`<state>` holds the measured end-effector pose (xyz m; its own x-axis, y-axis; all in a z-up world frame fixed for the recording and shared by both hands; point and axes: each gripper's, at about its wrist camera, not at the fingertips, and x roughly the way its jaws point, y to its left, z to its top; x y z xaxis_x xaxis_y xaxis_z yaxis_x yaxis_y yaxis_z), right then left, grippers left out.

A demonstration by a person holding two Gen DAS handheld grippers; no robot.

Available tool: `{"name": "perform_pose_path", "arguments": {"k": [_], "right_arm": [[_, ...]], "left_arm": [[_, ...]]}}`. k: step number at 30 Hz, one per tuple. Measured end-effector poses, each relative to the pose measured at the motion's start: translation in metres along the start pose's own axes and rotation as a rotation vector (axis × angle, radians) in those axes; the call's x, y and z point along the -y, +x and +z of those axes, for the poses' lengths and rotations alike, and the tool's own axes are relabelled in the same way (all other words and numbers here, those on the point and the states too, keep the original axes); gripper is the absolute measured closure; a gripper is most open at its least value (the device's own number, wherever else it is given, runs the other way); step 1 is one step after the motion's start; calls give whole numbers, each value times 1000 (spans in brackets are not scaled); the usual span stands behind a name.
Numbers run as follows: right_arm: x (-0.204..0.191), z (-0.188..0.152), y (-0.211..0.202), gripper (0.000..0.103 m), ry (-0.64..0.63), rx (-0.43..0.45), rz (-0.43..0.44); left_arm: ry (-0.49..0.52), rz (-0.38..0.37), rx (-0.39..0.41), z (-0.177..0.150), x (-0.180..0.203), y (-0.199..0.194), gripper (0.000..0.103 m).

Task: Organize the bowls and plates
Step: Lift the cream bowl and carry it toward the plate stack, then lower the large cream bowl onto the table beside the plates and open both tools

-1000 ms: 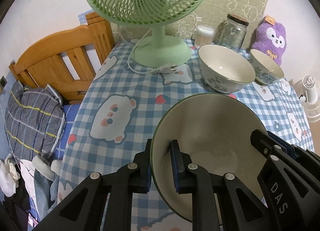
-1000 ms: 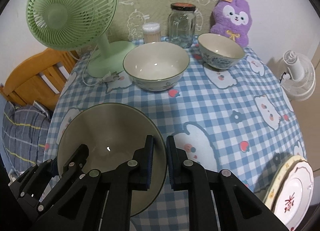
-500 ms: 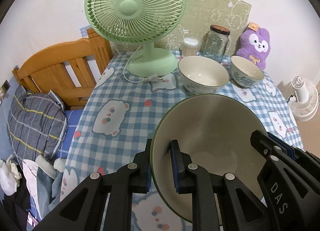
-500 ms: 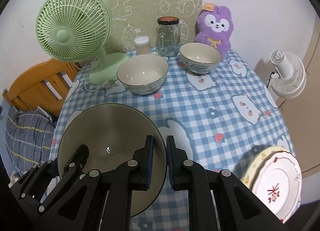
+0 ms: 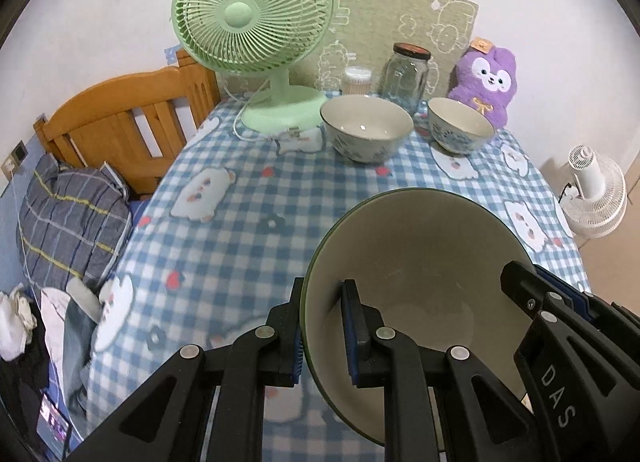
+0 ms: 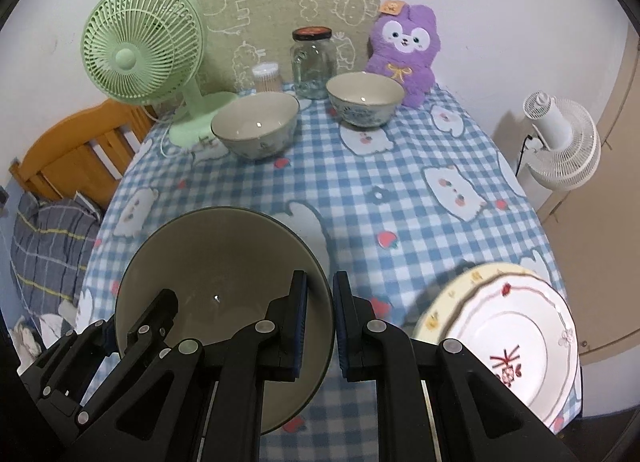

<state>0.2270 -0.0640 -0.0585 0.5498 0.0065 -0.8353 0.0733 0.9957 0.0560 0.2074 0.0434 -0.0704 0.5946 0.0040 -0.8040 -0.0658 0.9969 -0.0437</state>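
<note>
A large green-rimmed bowl [image 5: 420, 262] is held above the checked table by both grippers. My left gripper [image 5: 322, 332] is shut on its left rim. My right gripper [image 6: 320, 320] is shut on its right rim; the bowl also shows in the right wrist view [image 6: 216, 262]. Two patterned bowls stand at the back: a larger one [image 5: 366, 128] [image 6: 256, 130] and a smaller one [image 5: 460, 130] [image 6: 364, 104]. A stack of floral plates [image 6: 508, 338] lies at the table's near right corner.
A green desk fan [image 5: 256, 22] with its cord, a glass jar [image 5: 406, 76], a small swab container [image 5: 356, 80] and a purple plush [image 5: 486, 80] line the back. A wooden bed frame [image 5: 120, 122] is left; a white floor fan [image 6: 560, 142] right.
Both grippers have pulled back and up from the table with the green-rimmed bowl, so the fan and back bowls look farther away. The plate stack has come more into the right view.
</note>
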Motion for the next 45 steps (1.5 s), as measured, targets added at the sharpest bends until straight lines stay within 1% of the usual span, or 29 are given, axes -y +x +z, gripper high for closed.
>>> {"name": "perform_pose_path", "arguments": {"k": [9,18,25,28,31,36,37,38,42,44,45], "right_arm": [[19,-30,4,87,-16,-28,11],[28,-48,14,87,-31,-58,18],[32,-59,20,87,-31,-89,15],[33,-61,21,87,-33,-89,16],[33,-63,23,87,-37,-88,16],[34,-64,22,87,-37,-98,23],[35,-64,23,87,-35,-103,27],[34,-63,21,87,-35,-106,29],[33,-61,18,86,-45,-102,38],[33,-60,16,86,-47,-103,39],[34,-59,15,86,-47,-103,41]], "left_arm": [[-17,15,-26,-35,17,-1,89],[-37,27,-45,-60,23,5,89],[-42,31,-72,-73,26,10,89],[-42,32,-75,-77,27,11,89],[-38,35,-70,-79,28,11,89],[-42,31,-87,-80,28,11,89],[-41,29,-91,-80,28,11,88],[-38,30,-94,-80,28,11,85],[-26,30,-97,-78,28,9,80],[-19,27,-91,-76,29,7,74],[-13,28,-89,-75,30,6,73]]}}
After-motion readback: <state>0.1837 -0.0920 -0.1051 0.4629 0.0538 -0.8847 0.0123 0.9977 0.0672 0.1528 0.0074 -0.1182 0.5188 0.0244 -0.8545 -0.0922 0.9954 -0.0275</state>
